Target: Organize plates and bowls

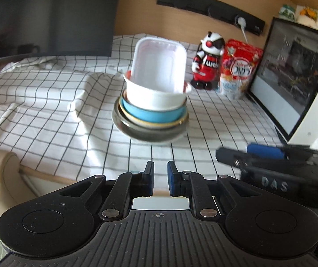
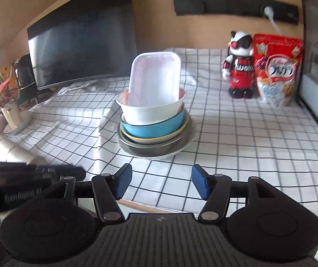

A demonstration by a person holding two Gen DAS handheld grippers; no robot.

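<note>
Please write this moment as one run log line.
stack: on table, tray tilted on top | left: nearly shut, empty | right: open, empty

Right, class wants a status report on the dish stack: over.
Left gripper narrow, empty; right gripper open, empty. Stack untouched, white tray leaning inside. Path clear.

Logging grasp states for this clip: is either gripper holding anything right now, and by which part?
Nothing is held. The left gripper is nearly closed on air and the right gripper is open, both short of the stack of dishes.
</note>
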